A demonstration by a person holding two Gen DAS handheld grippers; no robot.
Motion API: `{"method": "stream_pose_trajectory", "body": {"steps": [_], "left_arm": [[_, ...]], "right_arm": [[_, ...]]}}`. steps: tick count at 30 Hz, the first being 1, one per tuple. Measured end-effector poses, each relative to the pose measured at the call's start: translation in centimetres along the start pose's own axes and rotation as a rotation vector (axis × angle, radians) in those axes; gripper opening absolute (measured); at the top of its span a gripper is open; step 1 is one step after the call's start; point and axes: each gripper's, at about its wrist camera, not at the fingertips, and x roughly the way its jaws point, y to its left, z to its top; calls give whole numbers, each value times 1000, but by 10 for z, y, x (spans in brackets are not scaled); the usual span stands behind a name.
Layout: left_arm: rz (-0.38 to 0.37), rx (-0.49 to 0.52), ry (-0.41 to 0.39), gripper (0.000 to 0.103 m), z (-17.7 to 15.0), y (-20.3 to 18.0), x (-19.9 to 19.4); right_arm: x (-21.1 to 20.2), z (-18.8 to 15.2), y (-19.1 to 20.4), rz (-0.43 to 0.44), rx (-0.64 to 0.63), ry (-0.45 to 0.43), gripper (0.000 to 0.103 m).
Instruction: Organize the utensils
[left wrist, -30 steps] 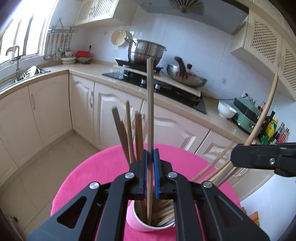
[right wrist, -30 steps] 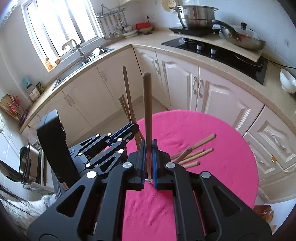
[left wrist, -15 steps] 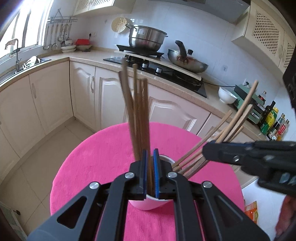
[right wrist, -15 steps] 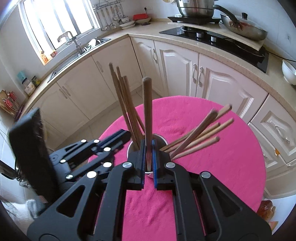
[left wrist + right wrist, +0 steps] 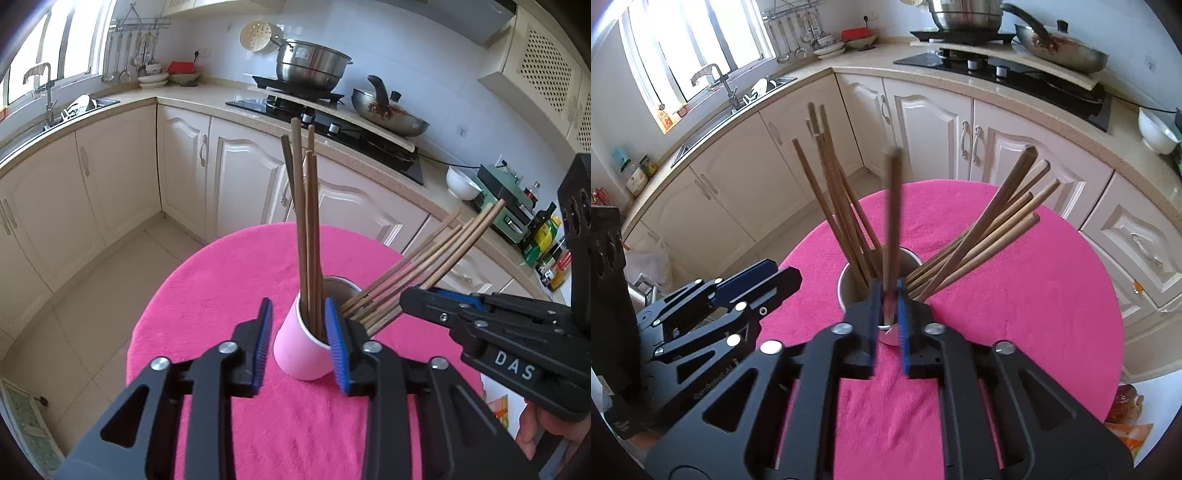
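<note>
Kitchen cabinets and a stove (image 5: 325,110) with a steel pot (image 5: 312,61) ring a round table under a pink cloth (image 5: 221,280), where a pink cup (image 5: 301,354) bristles with wooden chopsticks (image 5: 308,236). Half a second ago the left gripper (image 5: 298,345) was clamped on an upright stick; its jaws now stand wide apart on either side of the cup, holding nothing, and that stick stands in the cup with the rest. The right gripper (image 5: 887,312) has parted slightly, and the blurred chopstick (image 5: 893,218) between its pads seems to be slipping free, though whether any grip remains is unclear. Both sticks look delivered. A fan of chopsticks (image 5: 990,229) leaning right over the rim crowds the right gripper's path out.
</note>
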Motion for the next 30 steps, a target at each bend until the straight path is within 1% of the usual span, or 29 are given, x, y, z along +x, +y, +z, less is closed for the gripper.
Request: {"method": "stream_pose_trajectory", "body": {"steps": [1,2,3,8,9,10,13,15,16,20,23,25,28,30], "left_arm": [[0,1,-1,32,0,0,-5],[3,1,-1,34,-1,0,-8],[11,-4,-1,39,-2,0,-14],[19,-3,-17,40,-5,-4,-43],[26,0,-21,42,-6,-6,-50],[32,1,-24,43,-7,-8,-56],[56,1,-53,44,-10,-19,-86],[73,7,-73,50,-11,-28,-103],[80,13,-85,51,-14,-35,-115],[104,15,-121,52,-27,-61,-153],[128,42,-171,57,-42,-87,-189],[144,50,-201,57,-52,-99,-210],[155,46,-218,57,-65,-111,-237],[169,60,-229,58,-75,-121,-261]], "right_arm": [[-5,0,2,-5,3,-12,48],[-10,-2,4,-10,7,-26,58],[-18,-4,5,-19,15,-51,59],[-45,-11,9,-17,17,-83,59],[-52,-12,10,-16,15,-92,60],[-57,-14,11,-14,14,-99,61],[-83,-22,14,0,7,-132,65],[-102,-30,15,4,0,-154,66],[-109,-33,15,6,-1,-161,67],[-152,-54,12,18,-3,-204,69],[-185,-72,13,25,-29,-239,71],[-205,-83,16,18,-45,-266,72],[-241,-103,19,5,-53,-302,76],[-263,-116,21,3,-51,-318,77]]}}
